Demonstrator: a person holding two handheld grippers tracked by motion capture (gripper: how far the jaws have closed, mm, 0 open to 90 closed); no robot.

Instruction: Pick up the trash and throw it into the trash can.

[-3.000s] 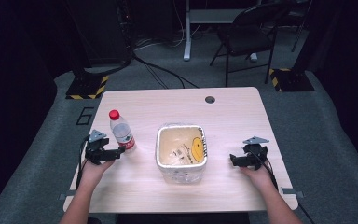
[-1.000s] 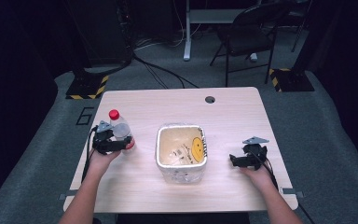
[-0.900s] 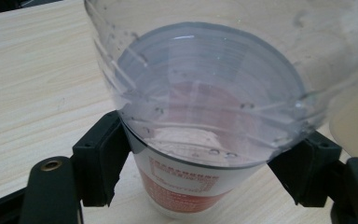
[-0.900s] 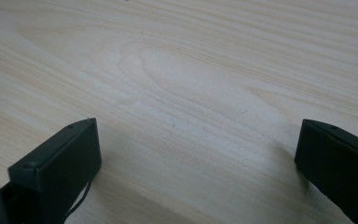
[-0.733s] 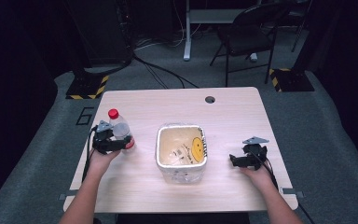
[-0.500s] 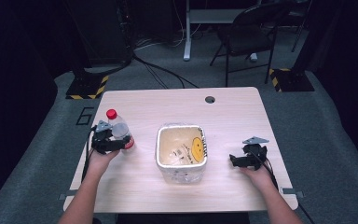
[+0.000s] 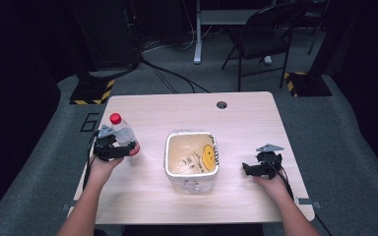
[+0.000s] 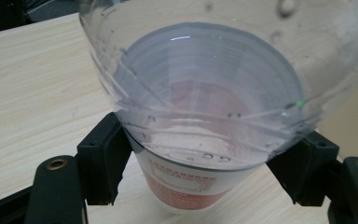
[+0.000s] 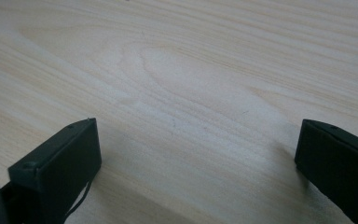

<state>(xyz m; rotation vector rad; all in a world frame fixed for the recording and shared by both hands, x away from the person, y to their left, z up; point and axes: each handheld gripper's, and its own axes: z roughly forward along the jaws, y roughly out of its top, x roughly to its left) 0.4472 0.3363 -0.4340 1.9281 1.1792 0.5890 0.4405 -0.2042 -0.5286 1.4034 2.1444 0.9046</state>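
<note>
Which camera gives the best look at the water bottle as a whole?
The high view: the bottle shows whole, red cap up, beside the left hand-held gripper. The left gripper view shows its lower body between the jaws.

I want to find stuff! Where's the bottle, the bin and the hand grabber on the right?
bottle (image 7: 123, 133), high view, clear body.
bin (image 7: 191, 182), high view, front wall.
right gripper (image 9: 196, 154), right gripper view, between its open jaws.

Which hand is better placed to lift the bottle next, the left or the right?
The left. Its claw already has the bottle between its jaws, touching both sides. The right claw is open over bare table, beyond the tub.
</note>
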